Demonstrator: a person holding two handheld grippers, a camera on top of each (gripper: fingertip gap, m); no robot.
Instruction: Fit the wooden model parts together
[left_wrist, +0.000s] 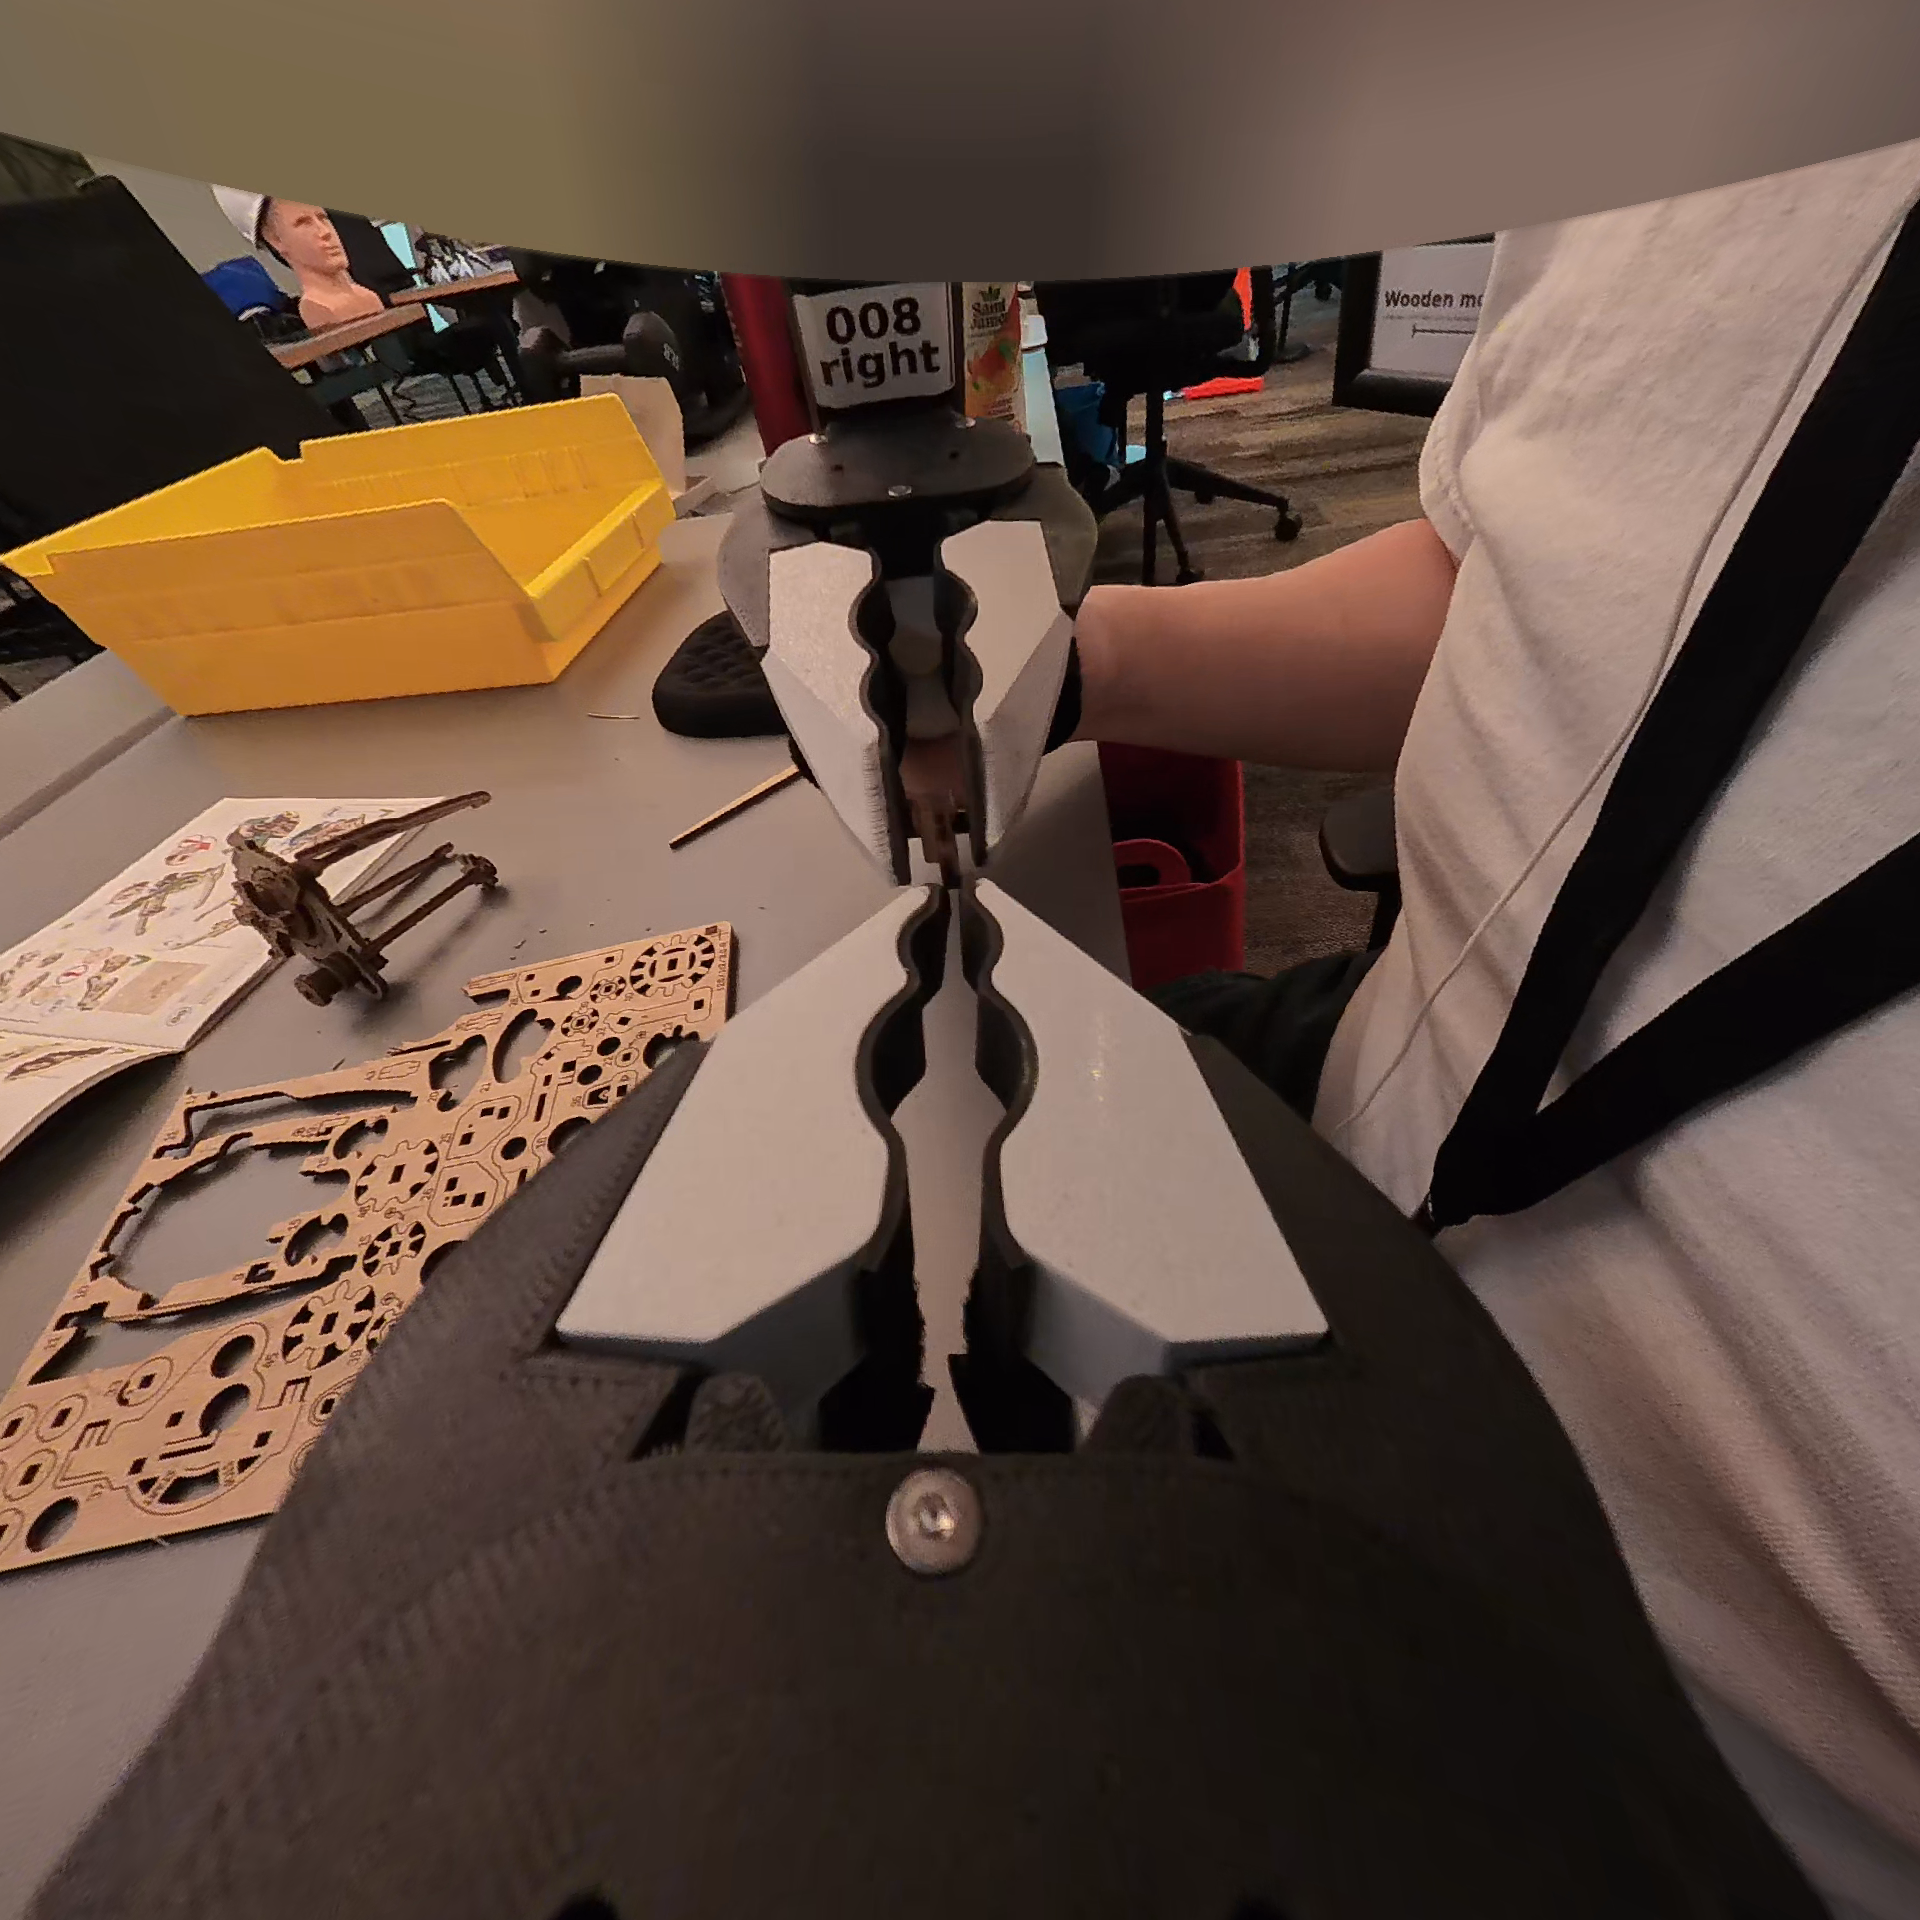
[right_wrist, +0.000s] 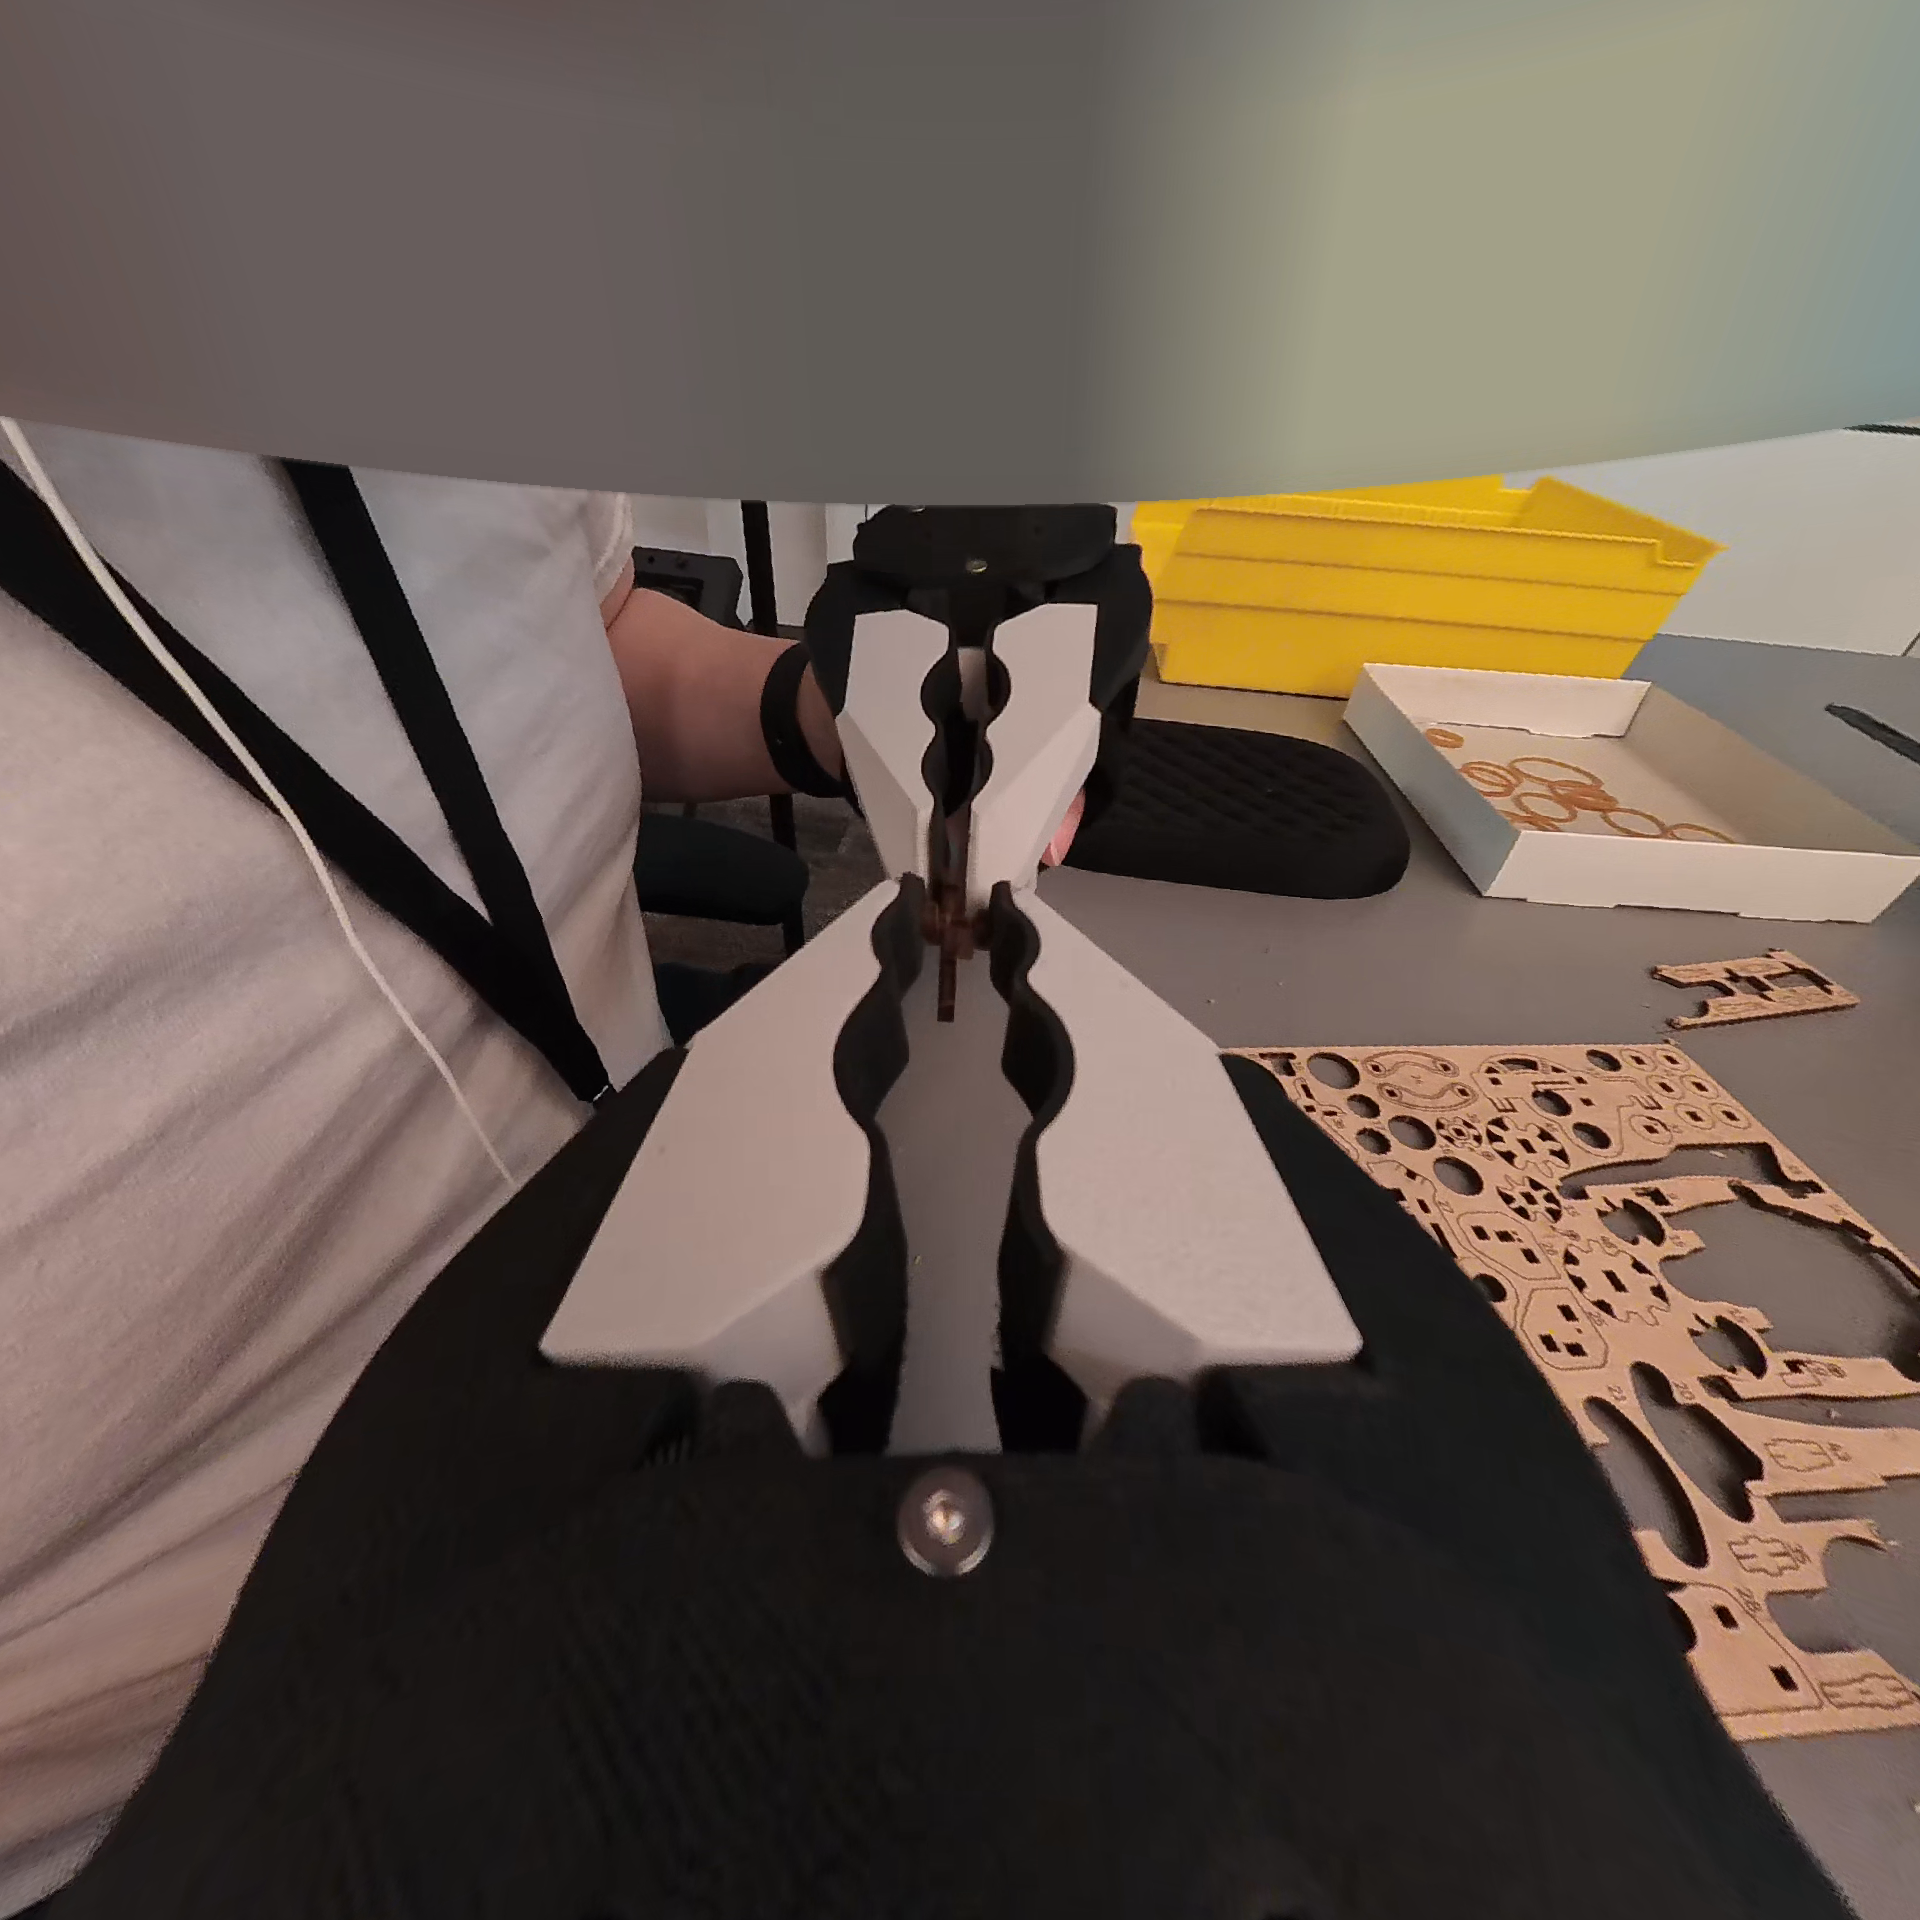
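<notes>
Meeting tip to tip above the grey table (left_wrist: 582, 790), the left gripper (left_wrist: 948, 896) and right gripper (right_wrist: 948, 914) each pinch a small dark wooden part (right_wrist: 948, 935) with jaws nearly closed; the two pieces touch at the junction, which probably lets the person press one tab into the other without either slipping. Holding them in the air, close to the person's white shirt (left_wrist: 1662, 727), likely keeps the joint in both cameras. On the table lie the punched plywood sheet (left_wrist: 343, 1195), a half-built dark model (left_wrist: 332, 914) on an instruction booklet (left_wrist: 94, 966), a yellow bin (left_wrist: 353, 582) and a white tray of rubber bands (right_wrist: 1621, 790); office chairs stand behind
</notes>
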